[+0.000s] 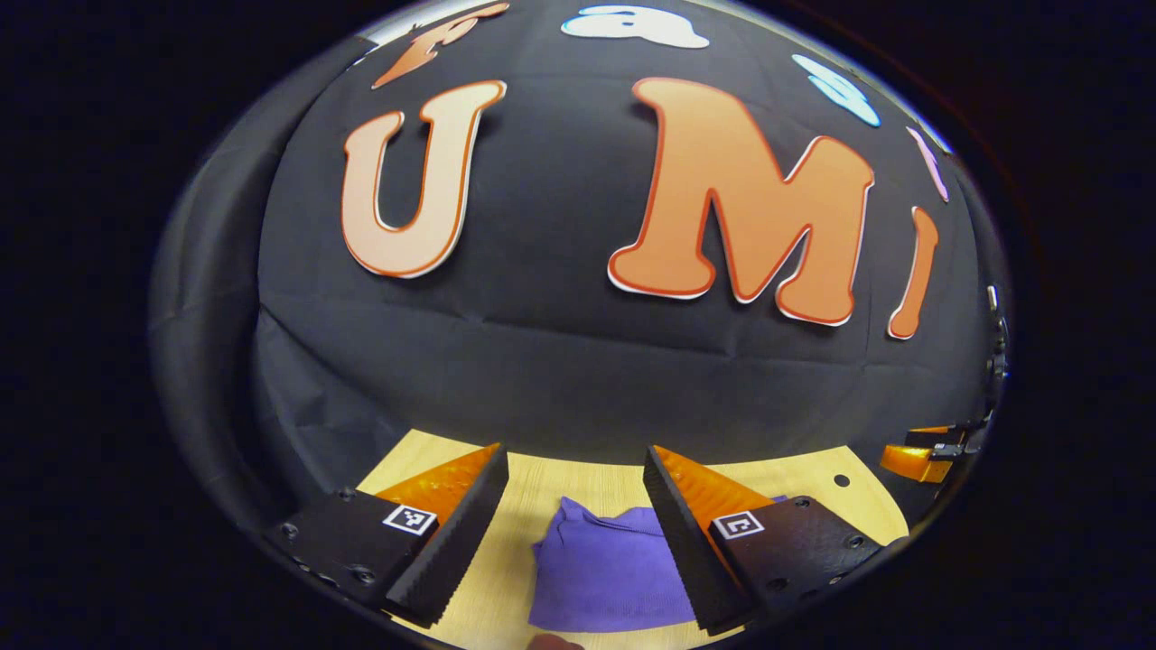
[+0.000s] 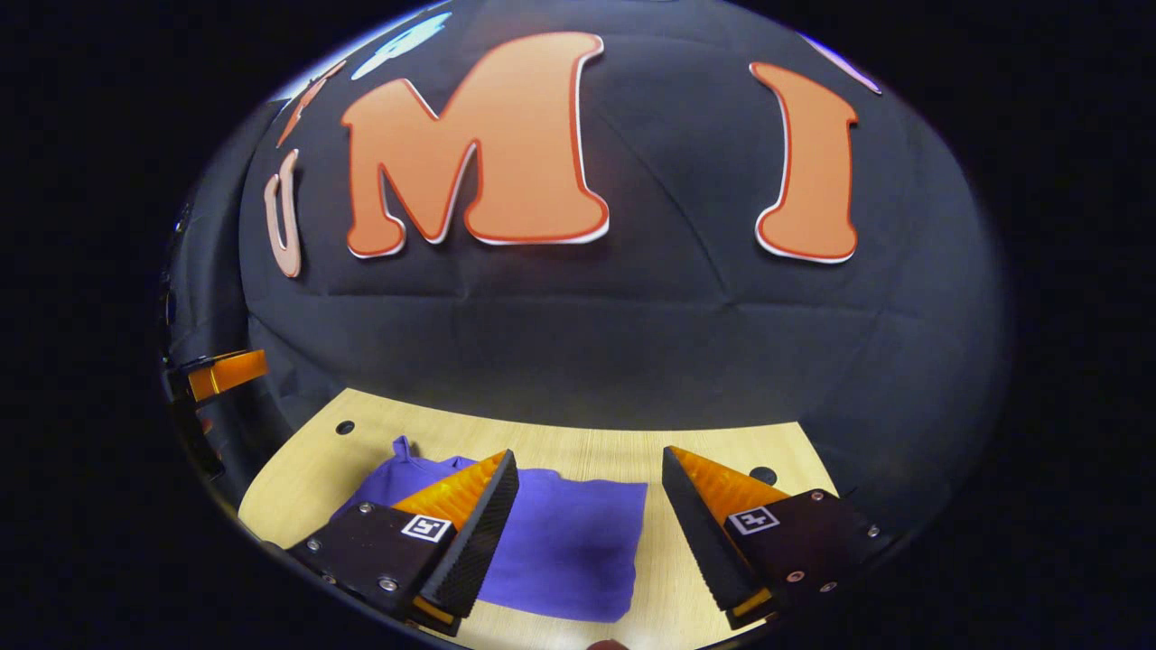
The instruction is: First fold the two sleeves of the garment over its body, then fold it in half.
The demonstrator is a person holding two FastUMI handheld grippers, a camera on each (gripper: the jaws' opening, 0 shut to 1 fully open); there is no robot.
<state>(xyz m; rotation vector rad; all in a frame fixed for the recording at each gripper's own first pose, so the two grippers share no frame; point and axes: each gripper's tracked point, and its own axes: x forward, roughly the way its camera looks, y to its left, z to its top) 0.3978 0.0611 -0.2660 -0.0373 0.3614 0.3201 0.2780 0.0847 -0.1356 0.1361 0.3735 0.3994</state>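
the biggest thing i see is the black cloth wall [image 1: 578, 361], hanging close behind the far edge of the table [image 2: 560, 442], a pale wood top with a few small dark holes near its back corners. on it lies the purple garment [image 2: 569, 542], already a compact folded bundle; in the right gripper view it sits toward the left half of the table, its right edge straight and stopping short of the bare wood on the right, which is the open room i have on that side. a small point of cloth sticks up at its far left corner. in the left gripper view the garment [image 1: 605, 569] looks lumpier, with a rounded bulge at its far left, bare wood to the left of it and a strip of wood between it and the wall. the left gripper [image 1: 575, 537] hovers above the table with its fingers spread wide, holding nothing, the garment seen between and behind them. the right gripper [image 2: 589, 533] is likewise spread wide and empty, its left finger over the garment and its right finger over bare wood. each view catches the other gripper at its rim: at the far right edge [image 1: 921, 460] in the left gripper view, at the far left edge [image 2: 217, 375] in the right gripper view, well apart from the cloth.
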